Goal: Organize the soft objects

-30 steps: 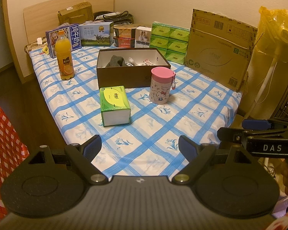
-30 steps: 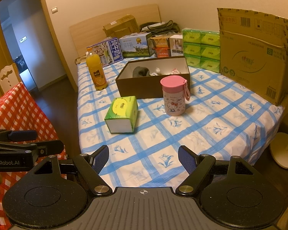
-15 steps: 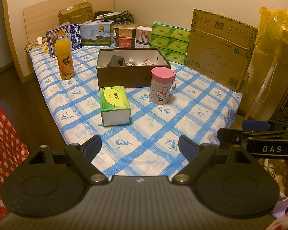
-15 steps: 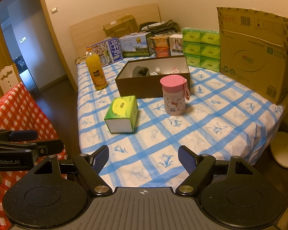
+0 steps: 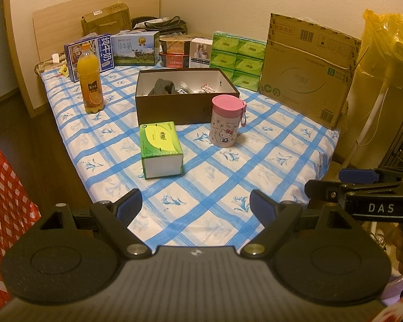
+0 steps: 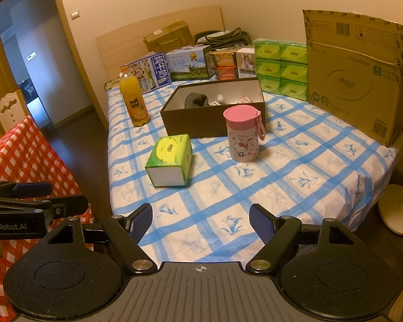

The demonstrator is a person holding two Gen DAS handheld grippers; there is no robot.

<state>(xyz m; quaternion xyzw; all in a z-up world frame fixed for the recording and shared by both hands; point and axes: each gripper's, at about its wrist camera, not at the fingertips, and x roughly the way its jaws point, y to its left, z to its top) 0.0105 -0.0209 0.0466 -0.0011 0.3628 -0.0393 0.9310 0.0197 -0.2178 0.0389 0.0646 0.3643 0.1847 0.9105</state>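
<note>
A green tissue pack [image 5: 160, 149] lies on the blue-checked tablecloth [image 5: 201, 193], in front of an open brown box [image 5: 185, 99] holding a grey cloth [image 5: 162, 87] and small items. The pack also shows in the right wrist view [image 6: 170, 159], with the box [image 6: 212, 110] behind it. My left gripper [image 5: 196, 206] is open and empty above the table's near edge. My right gripper [image 6: 200, 218] is open and empty, also at the near edge. Each gripper shows at the side of the other's view.
A pink-lidded Hello Kitty cup [image 5: 226, 122] stands right of the tissue pack. An orange juice bottle [image 5: 90, 80] stands at the left. Milk cartons, stacked green tissue packs [image 5: 237, 56] and a large cardboard box [image 5: 306, 69] line the back. A red-checked table [image 6: 18, 150] is at left.
</note>
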